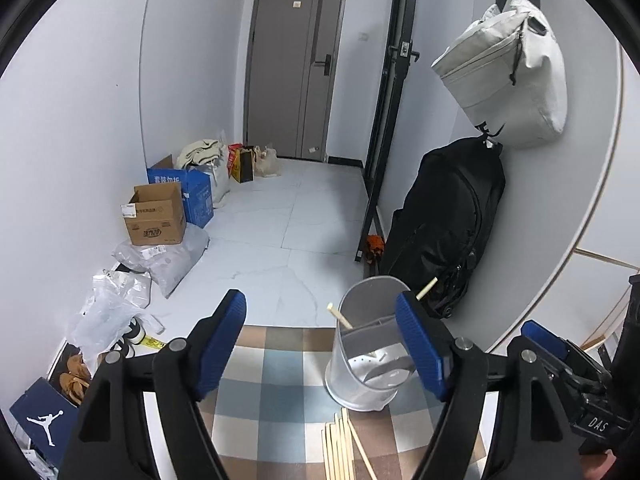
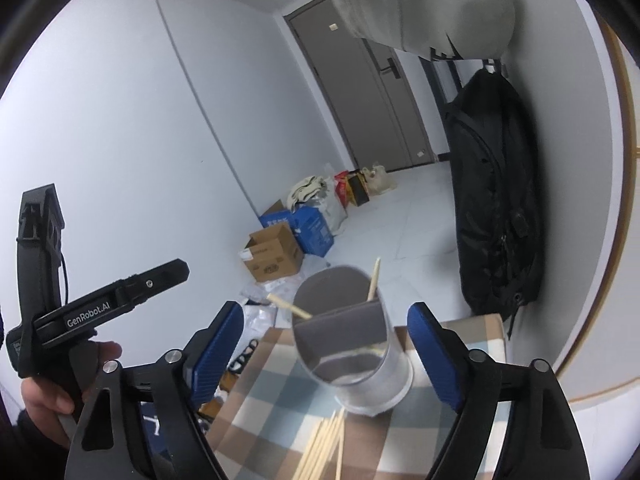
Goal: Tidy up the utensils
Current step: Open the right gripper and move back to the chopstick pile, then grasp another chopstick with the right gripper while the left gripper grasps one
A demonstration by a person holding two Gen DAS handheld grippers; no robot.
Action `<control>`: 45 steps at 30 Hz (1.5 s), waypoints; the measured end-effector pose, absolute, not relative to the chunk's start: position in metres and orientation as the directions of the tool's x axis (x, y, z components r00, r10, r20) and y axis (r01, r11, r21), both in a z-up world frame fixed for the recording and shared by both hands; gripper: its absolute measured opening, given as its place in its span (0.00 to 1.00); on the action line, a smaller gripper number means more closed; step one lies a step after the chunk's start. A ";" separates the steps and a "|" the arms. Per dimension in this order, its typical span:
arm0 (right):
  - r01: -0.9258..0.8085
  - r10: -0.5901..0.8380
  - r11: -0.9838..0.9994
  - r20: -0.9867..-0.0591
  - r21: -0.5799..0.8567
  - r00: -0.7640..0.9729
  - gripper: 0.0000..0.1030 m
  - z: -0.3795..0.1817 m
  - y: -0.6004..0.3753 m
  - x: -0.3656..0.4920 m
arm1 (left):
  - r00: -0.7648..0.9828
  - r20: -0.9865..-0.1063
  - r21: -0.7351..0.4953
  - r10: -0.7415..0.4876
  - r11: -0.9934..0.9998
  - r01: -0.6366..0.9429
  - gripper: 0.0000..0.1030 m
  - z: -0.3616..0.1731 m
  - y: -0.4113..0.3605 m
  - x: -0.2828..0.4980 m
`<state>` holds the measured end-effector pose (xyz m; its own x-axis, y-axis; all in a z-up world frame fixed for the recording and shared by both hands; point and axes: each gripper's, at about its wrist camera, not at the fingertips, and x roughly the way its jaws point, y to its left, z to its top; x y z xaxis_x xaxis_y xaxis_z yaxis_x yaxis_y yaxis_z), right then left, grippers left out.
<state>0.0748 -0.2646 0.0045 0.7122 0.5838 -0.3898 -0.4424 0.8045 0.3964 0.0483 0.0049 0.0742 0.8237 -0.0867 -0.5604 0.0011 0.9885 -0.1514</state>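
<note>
two fisheye views look forward along a pair of hand-held grippers over a small table covered in a checked cloth [image 1: 280,364] of blue, tan and white squares. the left gripper [image 1: 320,344], black with ribbed blue pads, stands wide apart and grasps nothing; the right gripper [image 2: 326,354], of the same build, is also spread wide and empty. no earlier view is given, so only this released state can be told. ahead of both tools, at the far edge of the cloth, stands an upright cylindrical metal utensil holder [image 1: 370,344] with a grey divider splitting it into compartments. two pale wooden chopsticks [image 1: 340,316] already lean in it, one tilting out to the left and one to the right, each on its own side of the divider. nearer the cameras, on the cloth just in front of the holder's base, lies a loose bundle of pale wooden chopsticks [image 1: 340,448], side by side, their long axes running roughly away from the viewer toward the holder. in the left wrist view the bundle sits low and right of centre, between the pads; in the right wrist view it sits low and left of centre [image 2: 324,444]. so it lies between the two tools, with neither plainly nearer. the likely next move is a reach down and back to pinch one stick across its width. the person's hand [image 2: 44,396] holds the left tool's handle.
</note>
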 end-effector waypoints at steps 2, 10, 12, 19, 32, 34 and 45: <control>-0.445 0.585 0.805 -0.399 0.392 0.706 0.84 0.001 -0.263 0.068 | 0.828 -0.554 -0.147 -0.083 0.989 0.001 0.71 0.070 0.005 0.041; -0.438 0.574 0.817 -0.468 0.374 0.672 0.93 -0.025 -0.254 0.047 | 0.817 -0.573 -0.143 -0.061 0.989 -0.027 0.81 0.033 0.006 0.023; -0.439 0.564 0.826 -0.491 0.355 0.664 0.93 -0.034 -0.250 0.043 | 0.814 -0.579 -0.130 -0.053 0.991 -0.028 0.81 0.023 0.008 0.018; -0.409 0.518 0.854 -0.610 0.323 0.600 0.93 -0.075 -0.235 0.048 | 0.767 -0.641 -0.111 -0.018 0.991 -0.070 0.81 -0.022 0.022 0.022; -0.444 0.437 0.861 -0.805 0.246 0.402 0.74 -0.148 -0.190 0.073 | 0.678 -0.734 -0.176 -0.032 0.974 -0.145 0.81 -0.060 0.048 0.024; -0.445 0.423 0.863 -0.824 0.239 0.378 0.66 -0.159 -0.184 0.077 | 0.673 -0.739 -0.170 -0.029 0.975 -0.145 0.81 -0.060 0.050 0.025; -0.477 0.261 0.876 -0.897 0.065 0.356 0.33 -0.185 -0.150 0.097 | 0.645 -0.763 -0.168 -0.032 0.974 -0.151 0.81 -0.065 0.059 0.032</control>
<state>0.0969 -0.1498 -0.1846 0.3564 0.2605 -0.8973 -0.4774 0.8763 0.0648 0.0321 0.0593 -0.0652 0.6453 -0.0319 -0.7633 -0.1507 0.9742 -0.1681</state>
